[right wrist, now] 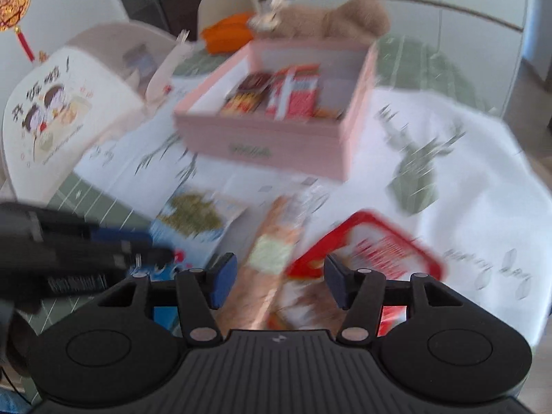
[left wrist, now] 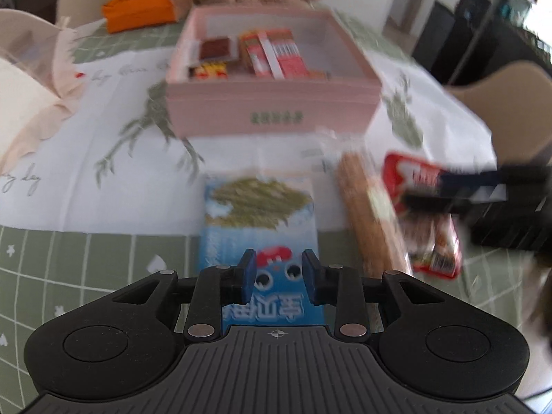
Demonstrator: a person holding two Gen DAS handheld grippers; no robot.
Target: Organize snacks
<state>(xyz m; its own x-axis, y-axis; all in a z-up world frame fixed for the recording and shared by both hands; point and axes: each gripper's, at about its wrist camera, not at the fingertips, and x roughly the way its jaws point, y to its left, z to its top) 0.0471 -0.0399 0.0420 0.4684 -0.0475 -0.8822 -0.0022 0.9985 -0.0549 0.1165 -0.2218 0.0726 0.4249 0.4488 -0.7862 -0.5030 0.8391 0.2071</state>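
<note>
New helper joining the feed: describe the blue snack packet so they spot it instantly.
Find the pink box on the table. In front of it lie three snacks; the blue packet is leftmost, beside a long brown roll. Only it is blue, with green flakes and cartoon eyes.

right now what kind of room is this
Most likely a home dining room. A table under a green grid tablecloth is ringed by beige chairs, a plush toy lies at its far side, and a pink box of snacks sits in the middle.
</note>
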